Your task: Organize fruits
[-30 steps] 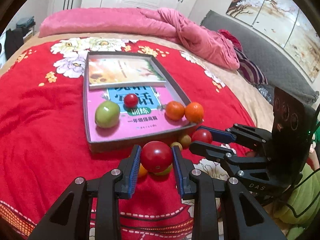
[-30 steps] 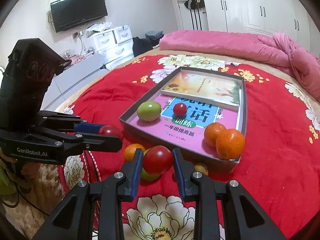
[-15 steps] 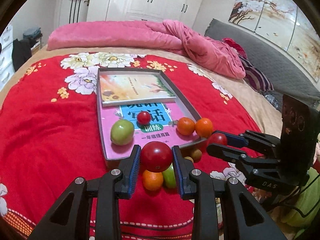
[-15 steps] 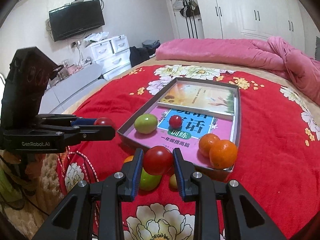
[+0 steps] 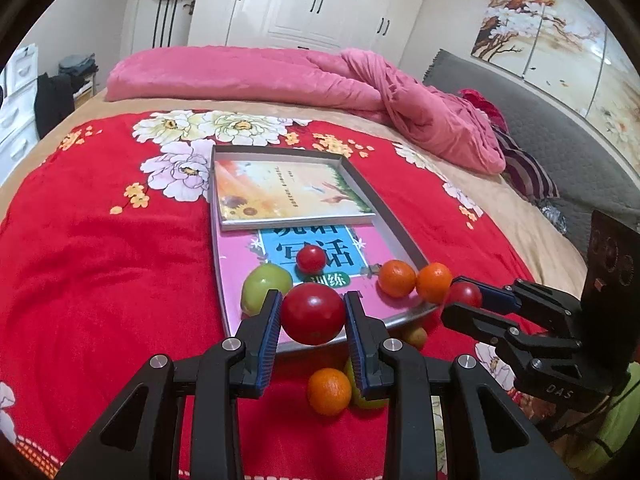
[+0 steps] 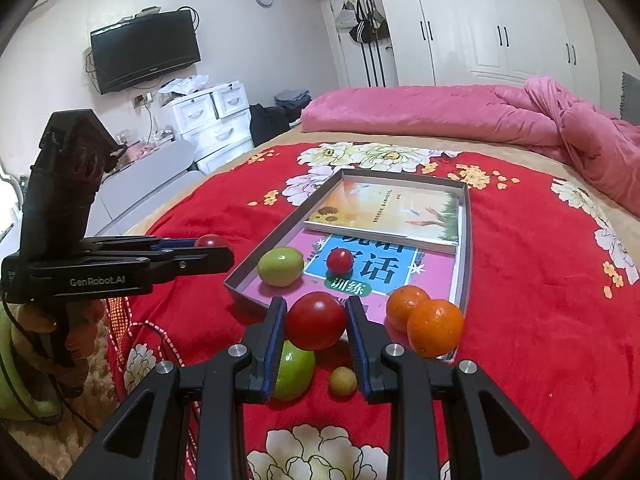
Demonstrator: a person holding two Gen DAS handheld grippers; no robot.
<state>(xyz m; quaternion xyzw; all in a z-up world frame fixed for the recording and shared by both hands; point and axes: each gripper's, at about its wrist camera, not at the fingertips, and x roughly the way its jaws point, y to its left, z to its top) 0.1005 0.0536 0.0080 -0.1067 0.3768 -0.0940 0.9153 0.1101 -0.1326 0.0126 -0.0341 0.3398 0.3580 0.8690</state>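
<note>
My left gripper (image 5: 312, 308) is shut on a red tomato (image 5: 312, 314), held above the near edge of the grey tray (image 5: 384, 208). My right gripper (image 6: 316, 318) is shut on another red tomato (image 6: 316, 320) at the tray's (image 6: 280, 232) near rim. Inside the tray lie a green apple (image 5: 266, 288), a small red tomato (image 5: 311, 259) and two oranges (image 5: 397, 279) on a pink book. On the red bedspread in front of the tray lie an orange (image 5: 329, 391), a green fruit (image 6: 296, 372) and a small yellowish fruit (image 6: 343, 380).
A second book (image 5: 280, 194) fills the tray's far half. A rolled pink quilt (image 5: 280, 80) lies across the far end of the bed. A grey headboard (image 5: 560, 128) runs along the right, and white drawers (image 6: 208, 120) and a TV (image 6: 144, 50) stand to the left.
My left gripper has lifted its tomato away from the loose fruit and carried it toward the tray's near edge. The right gripper has tilted slightly toward the tray, still gripping its tomato.
</note>
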